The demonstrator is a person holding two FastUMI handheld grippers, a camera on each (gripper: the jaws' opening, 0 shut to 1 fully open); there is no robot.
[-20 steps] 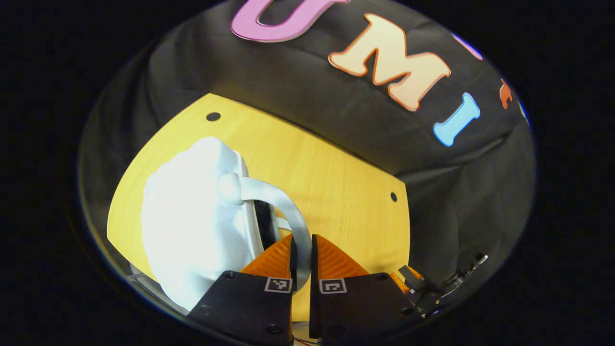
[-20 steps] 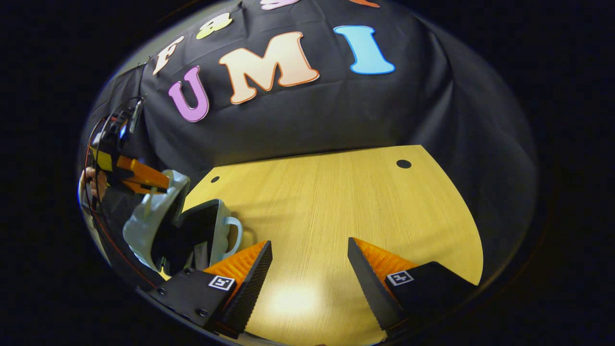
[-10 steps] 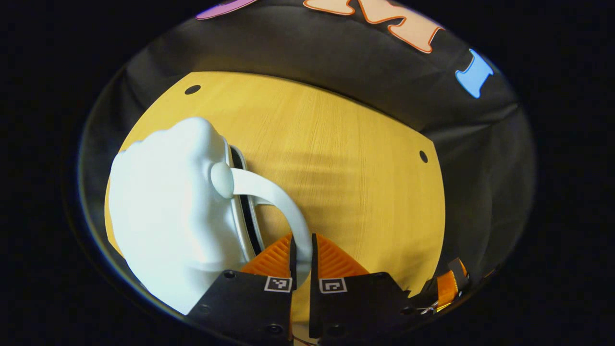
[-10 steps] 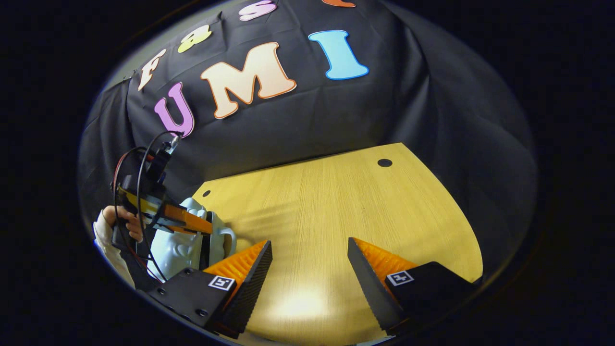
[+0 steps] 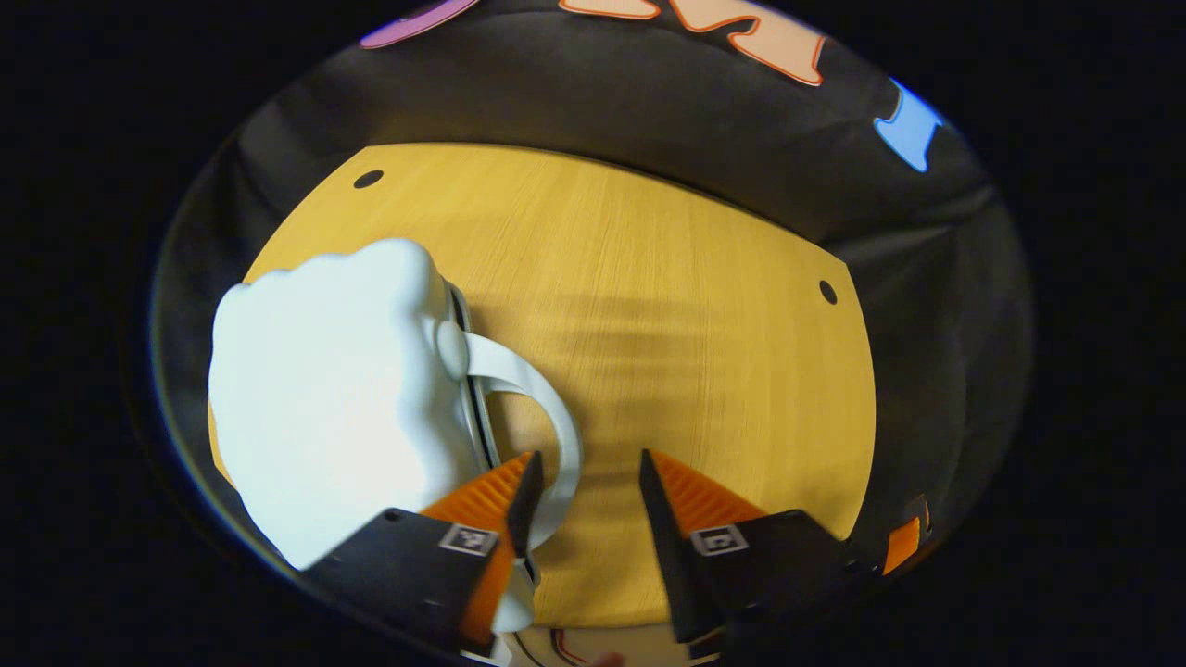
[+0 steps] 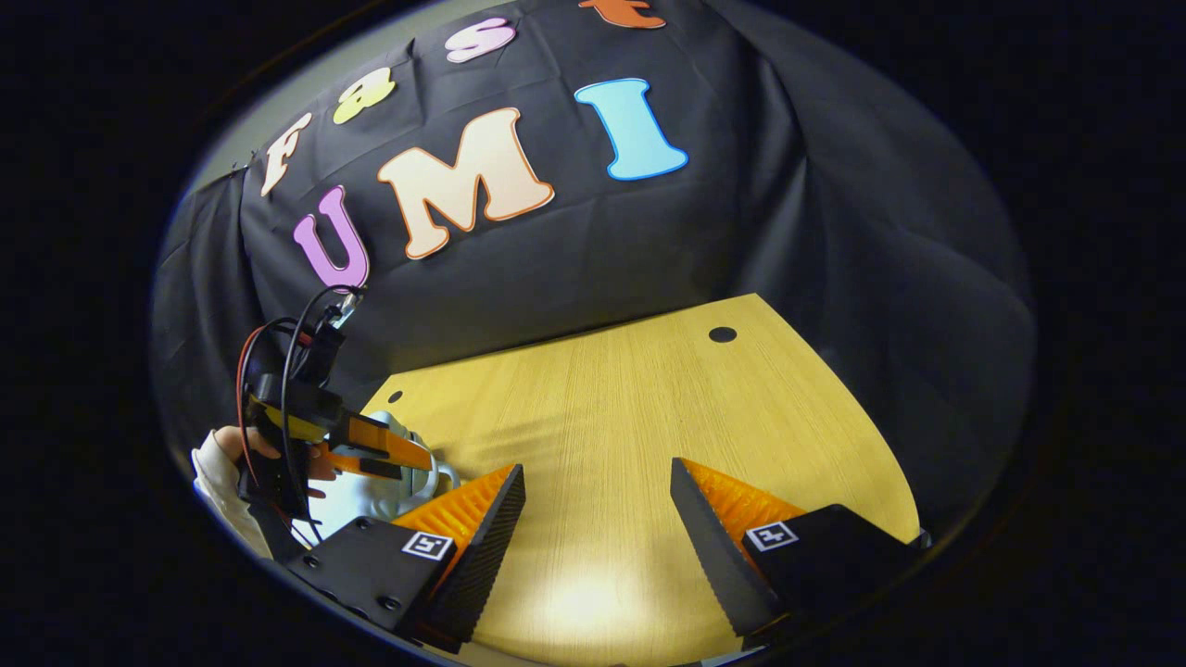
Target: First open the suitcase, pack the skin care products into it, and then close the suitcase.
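Suitcase (image 5: 334,408) shut — left gripper (image 5: 582,482) spread

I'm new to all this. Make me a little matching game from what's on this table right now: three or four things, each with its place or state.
Things:
1. white suitcase
2. suitcase handle
3. left claw
4. right claw

States:
A. open over bare wooden table
B. lying shut on the table
C. open, one finger beside the handle
D. curved loop, ungripped

Pairs: 1-B, 2-D, 3-C, 4-A
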